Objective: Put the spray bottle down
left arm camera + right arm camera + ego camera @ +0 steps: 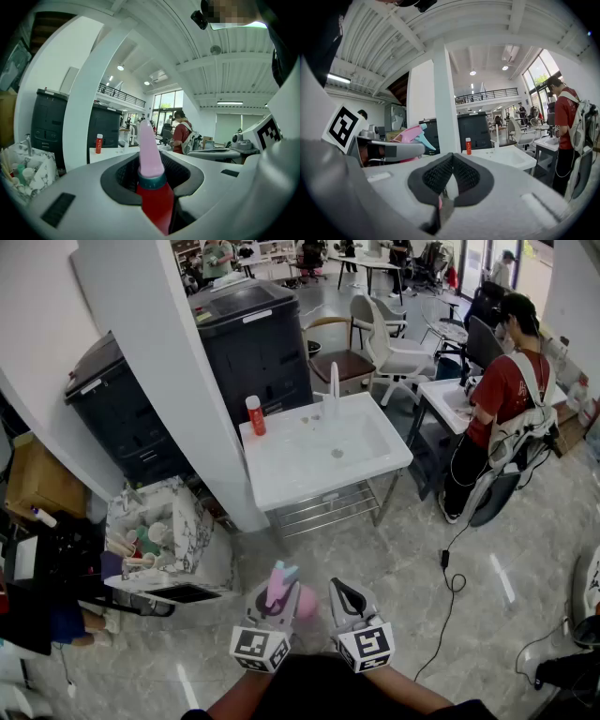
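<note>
My left gripper point(280, 594) is shut on a spray bottle point(281, 583) with a pink head, a teal nozzle and a red body, held low over the floor in front of me. In the left gripper view the bottle point(151, 159) stands upright between the black pads, its teal collar at pad height. The right gripper point(346, 594) hovers just right of it with the pads together and nothing held. In the right gripper view, the pink head and teal nozzle point(411, 135) show at the left, beyond the closed pads of the right gripper point(451, 164).
A white sink table point(281, 474) stands ahead with a small red bottle point(255, 415) on its back left corner. A white pillar point(178, 381) and black cabinets point(251, 334) lie behind. A marbled box of tools point(178, 521) sits at left. A person in red point(502, 390) stands at right.
</note>
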Tool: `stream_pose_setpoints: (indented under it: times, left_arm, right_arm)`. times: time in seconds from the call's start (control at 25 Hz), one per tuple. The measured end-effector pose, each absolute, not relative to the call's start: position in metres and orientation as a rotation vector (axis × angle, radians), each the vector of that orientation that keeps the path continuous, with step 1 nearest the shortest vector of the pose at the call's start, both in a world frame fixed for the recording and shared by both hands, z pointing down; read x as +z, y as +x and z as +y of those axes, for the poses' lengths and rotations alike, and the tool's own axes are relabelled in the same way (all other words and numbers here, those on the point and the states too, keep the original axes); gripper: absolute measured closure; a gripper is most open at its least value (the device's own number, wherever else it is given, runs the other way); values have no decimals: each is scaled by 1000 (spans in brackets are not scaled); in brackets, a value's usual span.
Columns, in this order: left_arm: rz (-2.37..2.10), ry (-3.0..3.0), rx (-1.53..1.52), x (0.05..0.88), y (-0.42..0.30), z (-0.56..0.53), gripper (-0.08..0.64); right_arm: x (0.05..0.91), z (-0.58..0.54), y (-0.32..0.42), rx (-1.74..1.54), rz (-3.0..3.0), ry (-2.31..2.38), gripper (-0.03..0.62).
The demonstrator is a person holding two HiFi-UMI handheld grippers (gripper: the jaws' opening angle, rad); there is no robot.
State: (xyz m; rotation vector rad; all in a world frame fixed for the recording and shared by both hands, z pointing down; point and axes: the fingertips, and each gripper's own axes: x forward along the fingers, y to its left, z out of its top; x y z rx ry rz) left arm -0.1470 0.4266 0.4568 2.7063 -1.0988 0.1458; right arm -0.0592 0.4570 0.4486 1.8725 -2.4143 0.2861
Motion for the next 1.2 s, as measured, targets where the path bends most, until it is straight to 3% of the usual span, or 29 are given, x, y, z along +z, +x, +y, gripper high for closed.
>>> stream_pose_setpoints:
  times: [0.36,1.2]
  left_arm:
    - [-1039,2686,185,483,-132,367,419]
    - [-1101,2721,117,480,-123,69,417]
  right_arm:
    - [476,396,-29,361,-2349,1944,595]
    - [478,125,-4,328,-2260,1962,595]
